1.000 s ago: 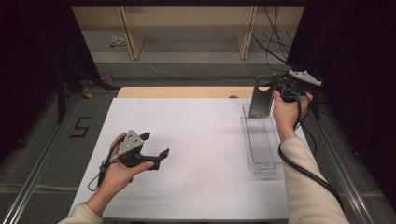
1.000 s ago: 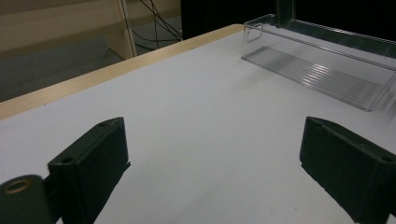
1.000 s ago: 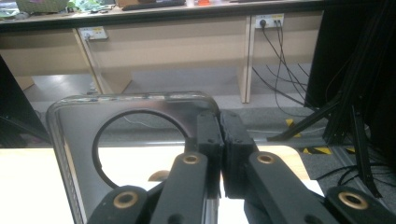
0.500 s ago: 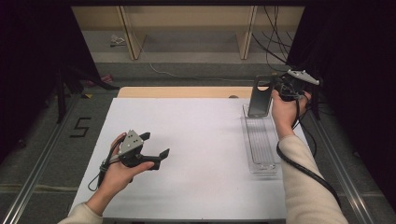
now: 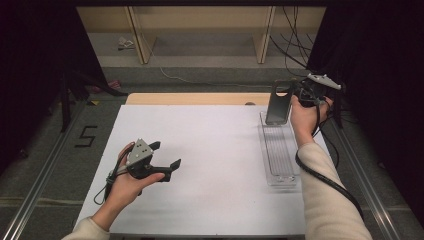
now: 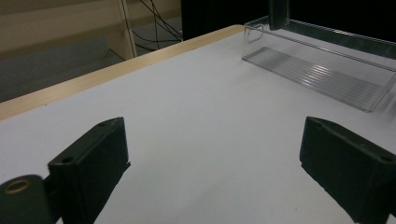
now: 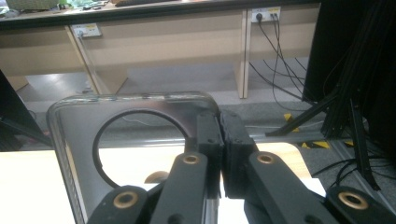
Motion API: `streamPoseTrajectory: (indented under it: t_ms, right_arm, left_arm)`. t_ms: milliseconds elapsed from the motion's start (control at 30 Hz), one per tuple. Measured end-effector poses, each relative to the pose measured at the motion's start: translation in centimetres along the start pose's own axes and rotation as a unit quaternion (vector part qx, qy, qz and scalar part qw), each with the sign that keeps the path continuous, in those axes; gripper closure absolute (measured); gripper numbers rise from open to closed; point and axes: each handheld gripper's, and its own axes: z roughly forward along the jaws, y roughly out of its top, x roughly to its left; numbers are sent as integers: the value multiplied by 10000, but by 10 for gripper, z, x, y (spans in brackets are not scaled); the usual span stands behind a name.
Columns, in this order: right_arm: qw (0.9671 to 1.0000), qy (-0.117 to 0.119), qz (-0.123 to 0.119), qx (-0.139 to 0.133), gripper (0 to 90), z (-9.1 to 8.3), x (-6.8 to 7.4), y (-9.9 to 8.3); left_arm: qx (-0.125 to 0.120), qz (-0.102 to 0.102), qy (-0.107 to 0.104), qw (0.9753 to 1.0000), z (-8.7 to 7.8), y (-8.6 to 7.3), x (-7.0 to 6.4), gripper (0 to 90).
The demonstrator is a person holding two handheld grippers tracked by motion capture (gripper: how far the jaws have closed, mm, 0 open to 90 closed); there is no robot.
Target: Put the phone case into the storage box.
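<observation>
Phone case, one dark shell with a round camera cut-out, hangs from our right tool, whose jaws are pinched tight on the case's edge beside that hole. In the right gripper view the case fills the space ahead of the tool, the two black jaws meeting on its rim near an upper corner. We judge this edge grip lets the case dangle upright, long side down, so its lower end can be guided into a slot without the jaws getting in the way.

Just below it sits one clear acrylic tray on the white bench, lying along the bench's right side; the case's lower end hovers at the tray's far end, and we cannot tell whether it touches.

Our left tool rests low over the bench, well apart from the tray, jaws spread wide and holding nothing. In the left gripper view those jaws frame bare bench, with the tray farther off. We take it to be waiting, out of the way.

Count: one case, one tray, two tools.
</observation>
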Motion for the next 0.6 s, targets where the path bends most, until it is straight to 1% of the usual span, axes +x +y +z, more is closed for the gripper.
streamPoseTrajectory:
  t_ms: [600]
  right_arm:
    - [10000, -44, -29, 73, 881, 7, 2, -2]
  left_arm:
    - [1, 3, 10, 10000, 0, 0, 0, 75]
